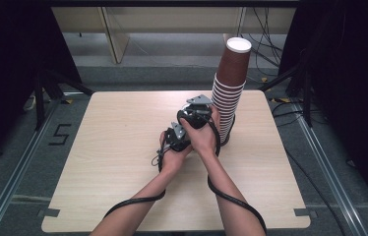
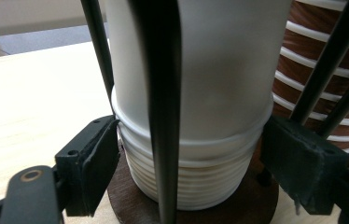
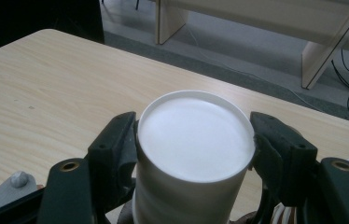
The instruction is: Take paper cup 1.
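Room: dim, grey floor (image 1: 19,162) with a metal rail at each side, black curtains at 9 and 3 o'clock, pale wooden shelving (image 1: 123,29) at 12, cables on the floor at 1–2 o'clock.

Desk (image 1: 103,162): light wood-grain top, rounded corners, notches on the near edge, mostly bare.

Brown cup stack (image 1: 229,93): tall column of upside-down paper cups, white rims showing as rings, white base on top, leaning a bit; stands at about 2 o'clock from desk centre.

White cup stack (image 2: 196,140): upside-down white cups nested on a round brown wooden base (image 2: 252,205), thin black rods rising around it. Sits just beside the brown stack, near desk centre, under both hands. Top cup (image 3: 193,140) is plain matte white, flat base up with a raised rim.

Right tongs (image 3: 193,140): clamped on the top cup just below its base, pads pressing both sides.

Left tongs (image 2: 196,158): lower down, at the rim rings of the white stack; left pad touches the rims, right pad sits right at them, contact not clear. Can't tell if it's gripping.
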`<state>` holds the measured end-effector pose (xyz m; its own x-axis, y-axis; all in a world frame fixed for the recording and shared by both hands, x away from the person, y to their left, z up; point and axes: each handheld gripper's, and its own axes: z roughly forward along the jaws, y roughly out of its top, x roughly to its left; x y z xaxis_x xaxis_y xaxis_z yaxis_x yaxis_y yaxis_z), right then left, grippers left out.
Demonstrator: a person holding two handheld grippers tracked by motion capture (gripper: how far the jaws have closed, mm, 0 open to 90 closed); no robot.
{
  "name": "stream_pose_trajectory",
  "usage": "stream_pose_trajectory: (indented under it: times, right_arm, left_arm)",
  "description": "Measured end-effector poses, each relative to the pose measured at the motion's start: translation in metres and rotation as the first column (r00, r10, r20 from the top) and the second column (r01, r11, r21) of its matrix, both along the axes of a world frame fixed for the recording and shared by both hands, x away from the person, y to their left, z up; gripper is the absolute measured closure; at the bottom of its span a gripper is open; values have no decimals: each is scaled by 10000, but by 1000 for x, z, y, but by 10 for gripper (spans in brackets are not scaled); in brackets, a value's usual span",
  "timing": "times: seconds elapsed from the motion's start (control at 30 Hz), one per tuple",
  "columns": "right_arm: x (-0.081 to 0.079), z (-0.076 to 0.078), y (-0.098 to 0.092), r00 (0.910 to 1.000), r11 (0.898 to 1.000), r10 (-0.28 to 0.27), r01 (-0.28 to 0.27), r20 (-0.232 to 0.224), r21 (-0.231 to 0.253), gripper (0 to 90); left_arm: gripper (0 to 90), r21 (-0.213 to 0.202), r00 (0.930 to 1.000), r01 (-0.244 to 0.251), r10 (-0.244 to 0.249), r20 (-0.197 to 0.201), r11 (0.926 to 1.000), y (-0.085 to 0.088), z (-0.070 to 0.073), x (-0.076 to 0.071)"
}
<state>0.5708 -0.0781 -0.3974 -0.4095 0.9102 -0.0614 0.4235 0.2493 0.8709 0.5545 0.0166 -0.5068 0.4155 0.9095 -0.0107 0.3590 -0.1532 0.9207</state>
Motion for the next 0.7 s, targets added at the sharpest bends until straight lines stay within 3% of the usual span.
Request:
stream_pose_trajectory:
  times: [0.03,0.07,0.4,0.7]
  right_arm:
    - [-1,-1,1,10000,9997,-26,28,-88,240,350]
    - [0,0,-1,10000,10000,49,-49,80,-68,351]
    - [-1,-1,-1,9999,9999,-14,12,134,134,353]
    - [-3,2,-2,9994,10000,0,-4,351,99,355]
  left_arm:
    - [194,10,10000,-50,50,-15,10000,0,0,0]
    - [194,59,10000,1,-1,-70,10000,0,0,0]
    - [193,186,9999,-12,14,-127,9998,0,0,0]
    - [191,23,9999,-41,41,-105,10000,-2,0,1]
